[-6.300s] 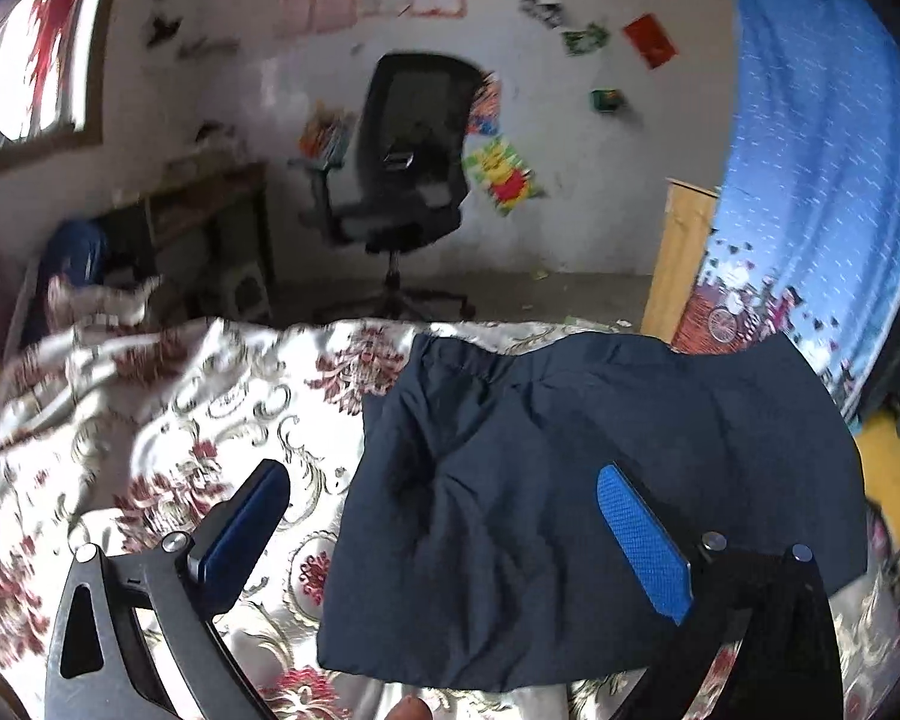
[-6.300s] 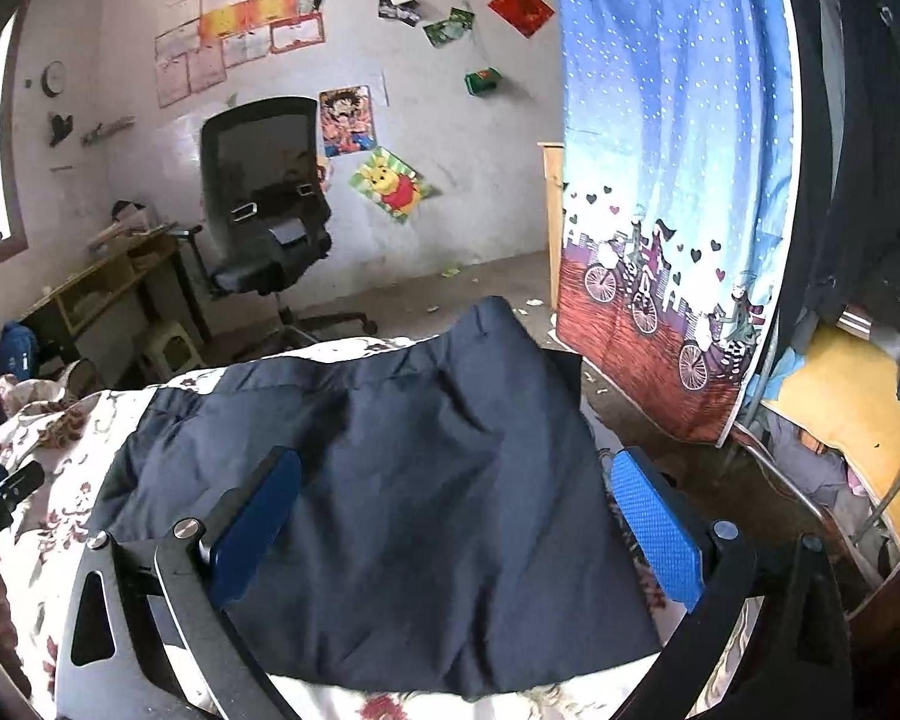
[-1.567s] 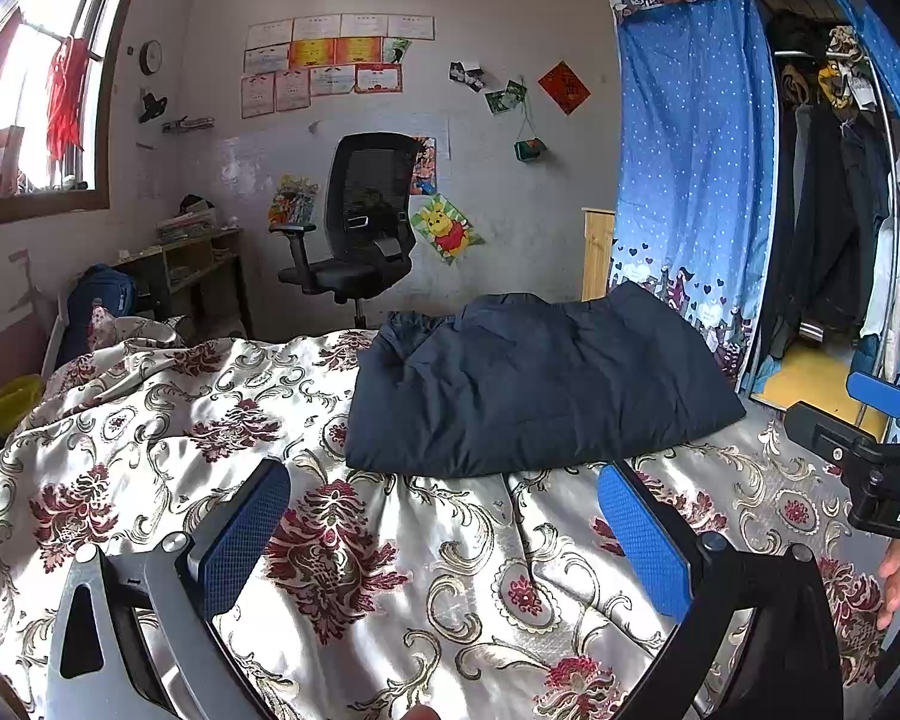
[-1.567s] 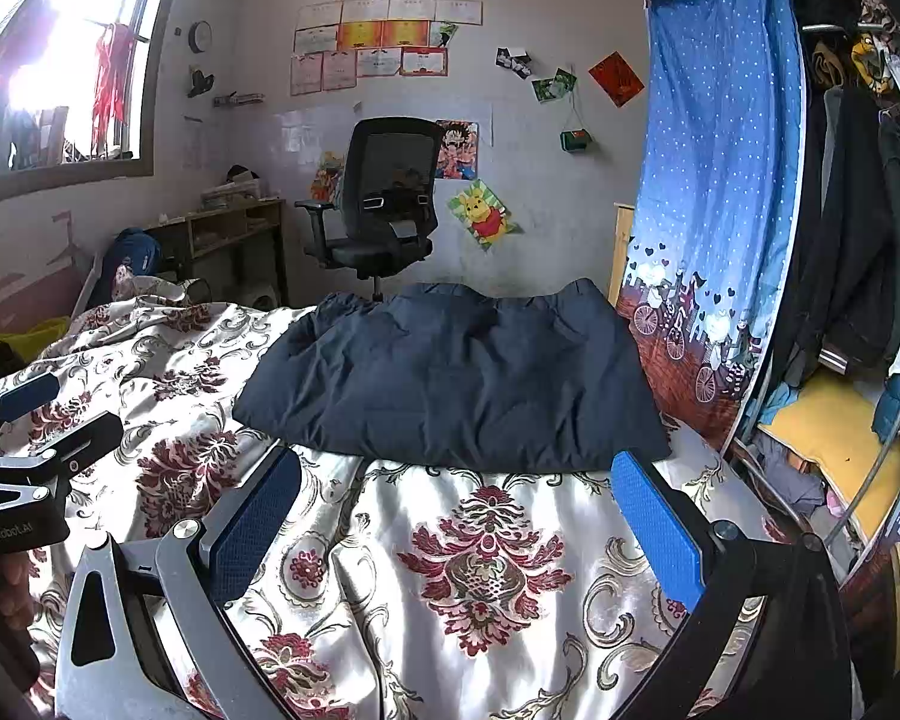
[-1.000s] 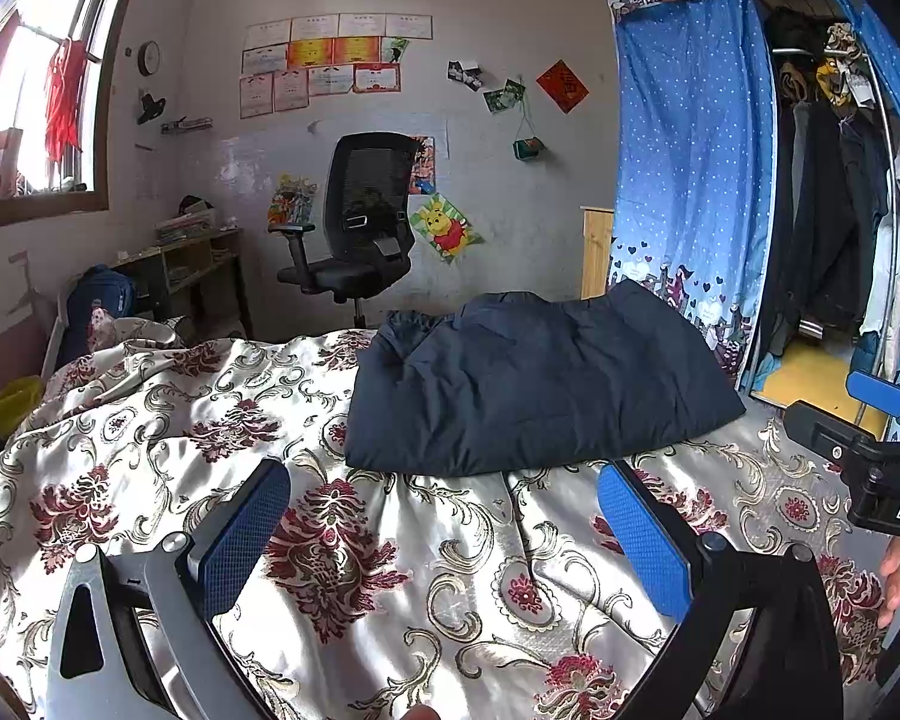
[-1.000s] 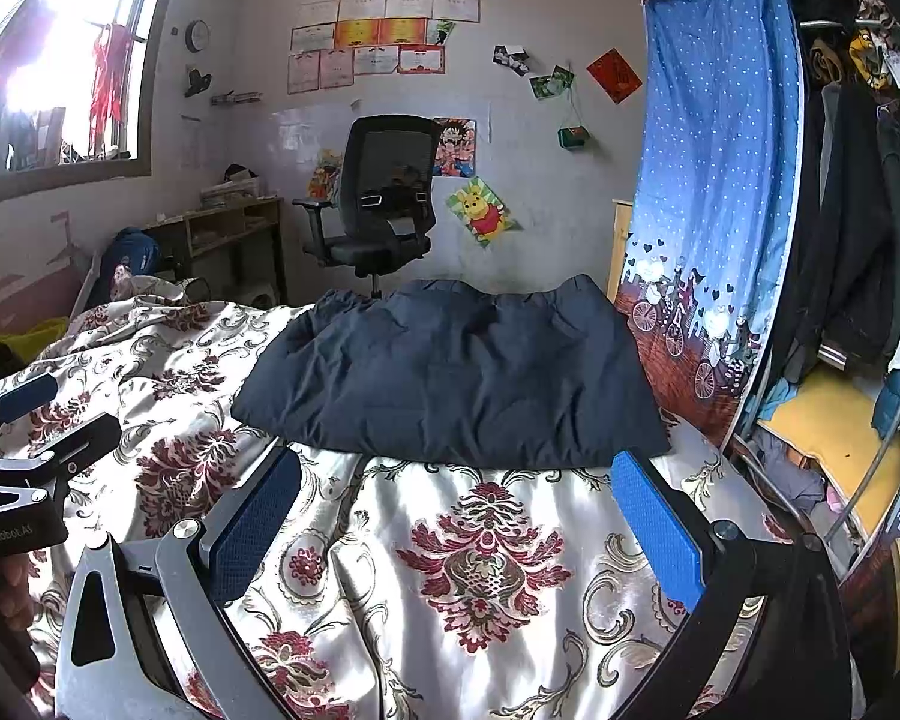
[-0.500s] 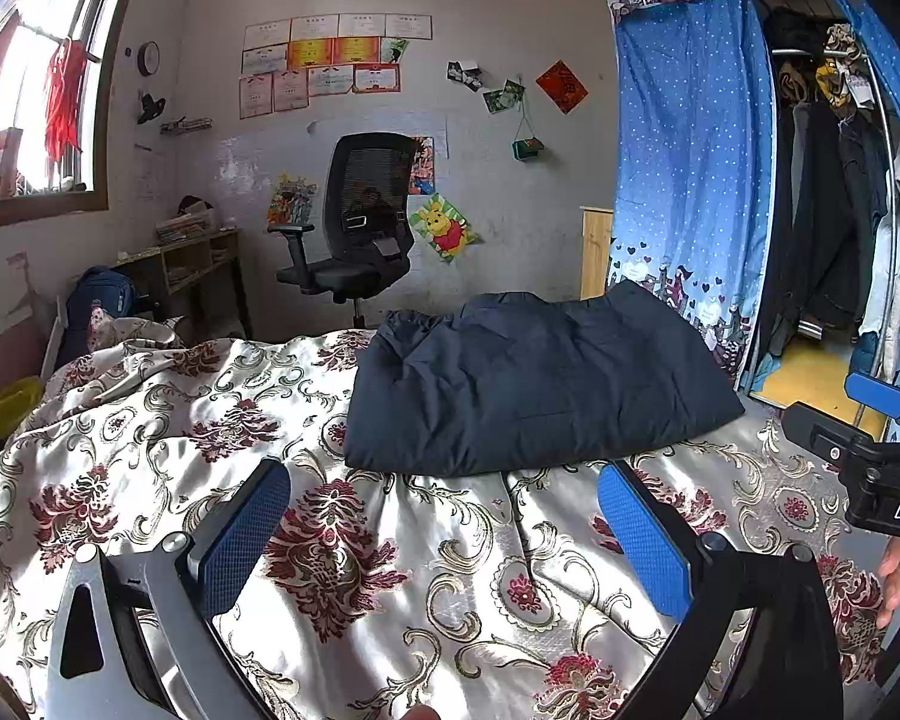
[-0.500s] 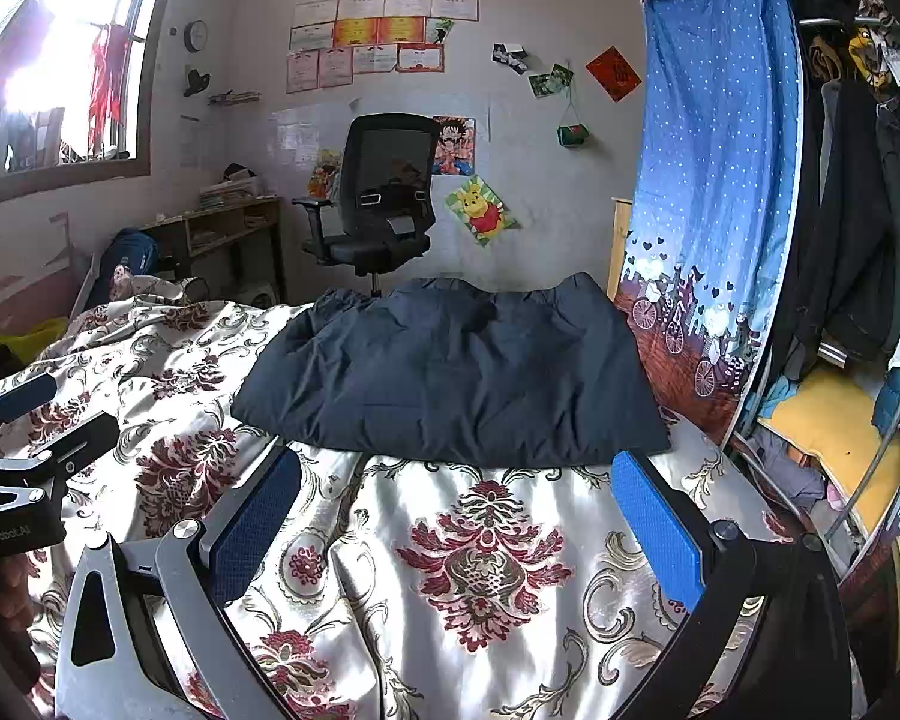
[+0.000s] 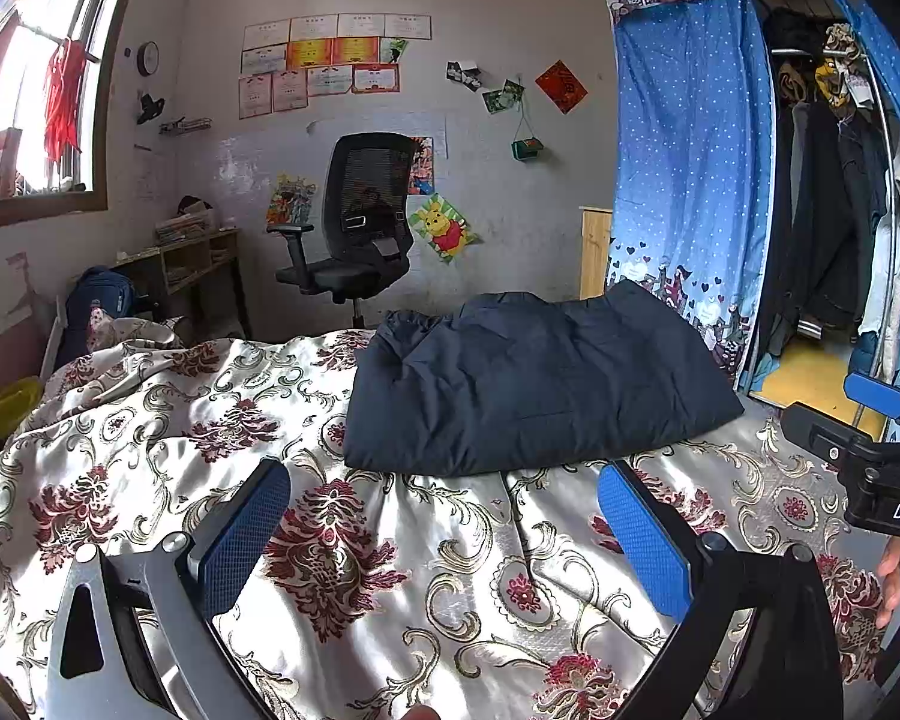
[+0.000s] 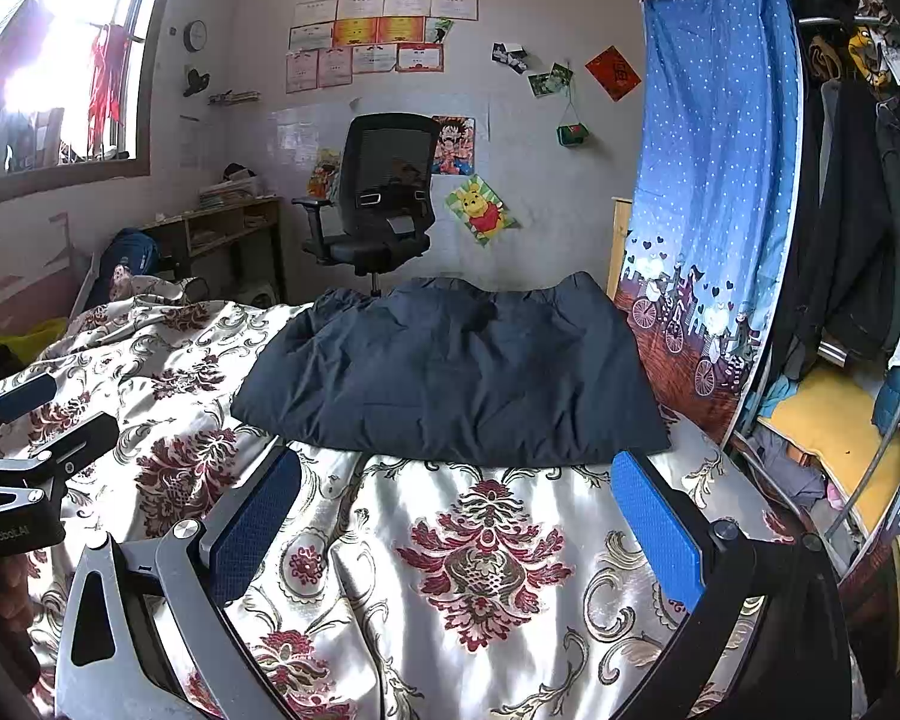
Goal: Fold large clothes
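While level above bedspread [image 9: 168, 420], both hand-held grippers gape, empty.

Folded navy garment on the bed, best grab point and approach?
Judging from its pose, take the folded navy garment at its near edge, one corner per claw, coming low from this side along the floral bedspread. That edge lies straight, stacked and closest; the far edge is bunched. Left claw and right claw are open, empty.

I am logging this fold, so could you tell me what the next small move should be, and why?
Probably none beyond backing away: the dark garment lies as a compact folded bundle on the floral bedspread, and the left gripper and right gripper are both open, short of it.
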`<state>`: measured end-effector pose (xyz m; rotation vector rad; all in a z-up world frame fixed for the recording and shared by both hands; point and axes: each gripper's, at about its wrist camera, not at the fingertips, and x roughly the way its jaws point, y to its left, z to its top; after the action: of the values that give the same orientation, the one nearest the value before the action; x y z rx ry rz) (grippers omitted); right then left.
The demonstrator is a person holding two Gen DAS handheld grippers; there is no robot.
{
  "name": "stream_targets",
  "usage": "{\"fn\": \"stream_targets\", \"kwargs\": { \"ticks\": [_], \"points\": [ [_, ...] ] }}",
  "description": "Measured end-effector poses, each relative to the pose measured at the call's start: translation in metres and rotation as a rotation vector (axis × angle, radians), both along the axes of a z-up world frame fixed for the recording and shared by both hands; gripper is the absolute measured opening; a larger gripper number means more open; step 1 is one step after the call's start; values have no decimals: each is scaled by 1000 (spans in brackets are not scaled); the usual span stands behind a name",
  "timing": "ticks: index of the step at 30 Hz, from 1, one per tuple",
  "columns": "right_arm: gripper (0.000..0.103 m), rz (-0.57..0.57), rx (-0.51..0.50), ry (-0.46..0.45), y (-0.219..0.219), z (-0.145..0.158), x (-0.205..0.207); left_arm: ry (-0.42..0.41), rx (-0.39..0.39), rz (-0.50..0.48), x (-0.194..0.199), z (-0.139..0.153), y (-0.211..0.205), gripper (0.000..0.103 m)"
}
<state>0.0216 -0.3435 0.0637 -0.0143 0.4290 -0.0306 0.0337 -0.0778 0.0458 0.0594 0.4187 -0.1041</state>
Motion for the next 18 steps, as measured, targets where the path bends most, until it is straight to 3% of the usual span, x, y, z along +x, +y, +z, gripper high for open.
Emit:
{"fn": "stream_targets", "kwargs": {
  "ticks": [18],
  "points": [
    [102,-6,5,4,3,-2,-2,3,-2,0,0,0,-1,103]
  ]
}}
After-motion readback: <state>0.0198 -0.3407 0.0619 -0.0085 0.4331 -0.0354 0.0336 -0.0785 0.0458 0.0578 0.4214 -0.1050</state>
